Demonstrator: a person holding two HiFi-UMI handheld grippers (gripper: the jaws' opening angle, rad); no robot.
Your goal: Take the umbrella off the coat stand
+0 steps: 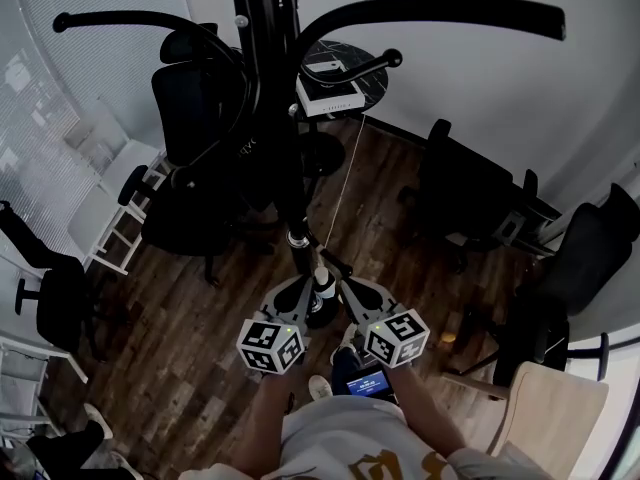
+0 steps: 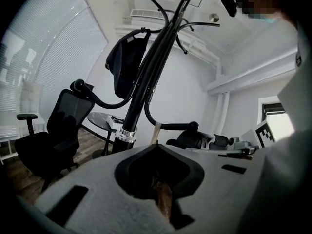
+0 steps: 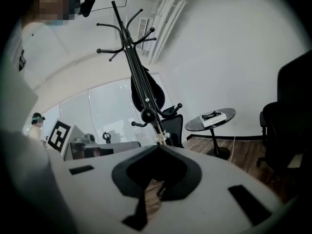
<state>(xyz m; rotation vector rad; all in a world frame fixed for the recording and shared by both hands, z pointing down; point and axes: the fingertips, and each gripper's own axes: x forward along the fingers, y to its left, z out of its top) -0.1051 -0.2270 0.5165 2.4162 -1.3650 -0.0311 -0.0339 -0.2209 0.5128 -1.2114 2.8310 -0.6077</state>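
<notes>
The left hand-held gripper [image 2: 156,146] has its jaws pressed together at the tips, with only a thin slit behind them through which the wood floor [image 1: 200,338] shows. The right hand-held gripper [image 3: 159,146] is closed in the same way. From the head view, the two sit side by side, low and near the person's body, and both point in at the same spot. A short pale band stands right at both sets of tips. Whether either gripper actually nips it cannot be told.

From there the umbrella [image 2: 141,96] rises as a long black shaft with a silver ring low down. It lies close along the pole of the coat stand [image 1: 430,8], whose curved, knob-ended arms spread out above. A dark, bag-like shape [image 2: 124,62] hangs from one arm.

Past the stand is a small round tabletop [image 1: 368,86] with a white box [image 1: 328,96] on it. Black office chairs [image 1: 195,108] stand around on the floor.
</notes>
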